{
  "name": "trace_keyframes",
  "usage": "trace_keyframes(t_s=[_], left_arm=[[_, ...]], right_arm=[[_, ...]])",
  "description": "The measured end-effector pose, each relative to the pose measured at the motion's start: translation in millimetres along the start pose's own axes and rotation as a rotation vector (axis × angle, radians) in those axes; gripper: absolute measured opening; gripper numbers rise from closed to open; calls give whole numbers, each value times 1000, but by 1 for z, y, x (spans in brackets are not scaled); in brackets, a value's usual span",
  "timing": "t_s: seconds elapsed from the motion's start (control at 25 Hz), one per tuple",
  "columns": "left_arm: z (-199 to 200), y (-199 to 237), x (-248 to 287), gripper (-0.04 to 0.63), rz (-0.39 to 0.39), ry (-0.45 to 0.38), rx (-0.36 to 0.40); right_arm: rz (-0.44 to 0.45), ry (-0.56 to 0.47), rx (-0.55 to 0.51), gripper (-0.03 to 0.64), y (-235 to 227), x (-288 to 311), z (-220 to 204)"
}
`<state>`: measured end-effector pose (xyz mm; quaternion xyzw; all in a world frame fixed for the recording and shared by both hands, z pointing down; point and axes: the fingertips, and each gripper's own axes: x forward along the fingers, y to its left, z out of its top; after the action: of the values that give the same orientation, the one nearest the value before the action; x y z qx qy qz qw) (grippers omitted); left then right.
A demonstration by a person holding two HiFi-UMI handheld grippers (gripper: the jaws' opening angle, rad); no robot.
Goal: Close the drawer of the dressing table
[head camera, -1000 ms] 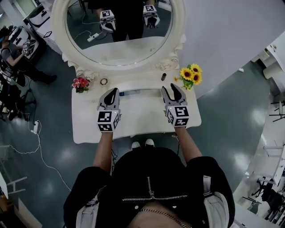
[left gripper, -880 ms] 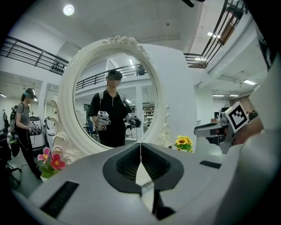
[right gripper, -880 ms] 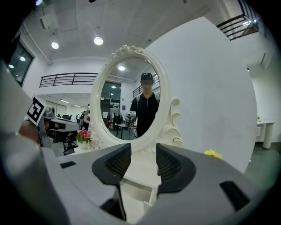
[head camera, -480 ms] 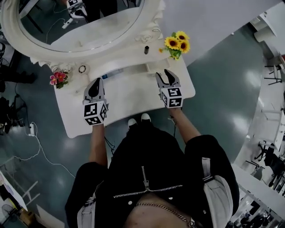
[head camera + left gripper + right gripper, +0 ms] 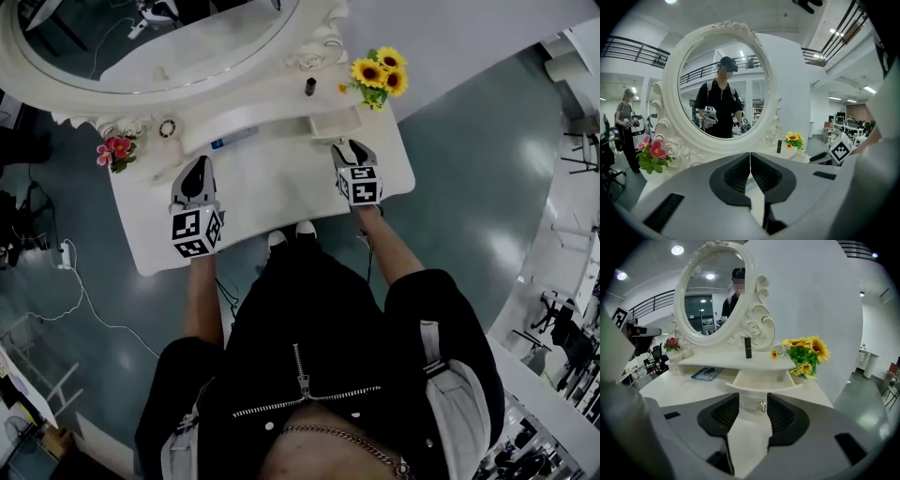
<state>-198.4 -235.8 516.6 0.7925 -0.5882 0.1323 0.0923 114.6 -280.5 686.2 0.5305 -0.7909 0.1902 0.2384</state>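
– Both grippers now sit closer to the back of the dressing table (image 5: 272,192) than 1 second ago, and the right one has closed in on the drawer. What is on the left?

– Pink flowers (image 5: 114,150) by the foot of the mirror (image 5: 141,56). Next comes the left gripper (image 5: 196,162) over the bare top, its 2 jaws pressed together with nothing between them.

– And in the middle?

– A blue card (image 5: 234,139) lies under the shelf, and a small dark bottle (image 5: 309,86) stands on the shelf.

– Where is the drawer?

– The drawer (image 5: 333,122) is under the right end of the shelf, pulled out. The right gripper (image 5: 349,144) points straight at its front. Its jaws have just been opening and stand wide, with the drawer's knob (image 5: 762,406) between them, gripped by neither.

– Furthest right?

– Sunflowers (image 5: 378,75) at the shelf's end, just beside the drawer.
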Motion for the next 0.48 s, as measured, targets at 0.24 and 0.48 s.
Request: trace_keyframes(t_s=[0.24, 0.48], left_arm=[[-13, 14, -10, 21, 50, 34, -12], [-22, 23, -15, 21, 87, 60, -27]], right_arm=[[2, 106, -26, 172, -11, 28, -26], [-10, 166, 20, 143, -19, 47, -41]])
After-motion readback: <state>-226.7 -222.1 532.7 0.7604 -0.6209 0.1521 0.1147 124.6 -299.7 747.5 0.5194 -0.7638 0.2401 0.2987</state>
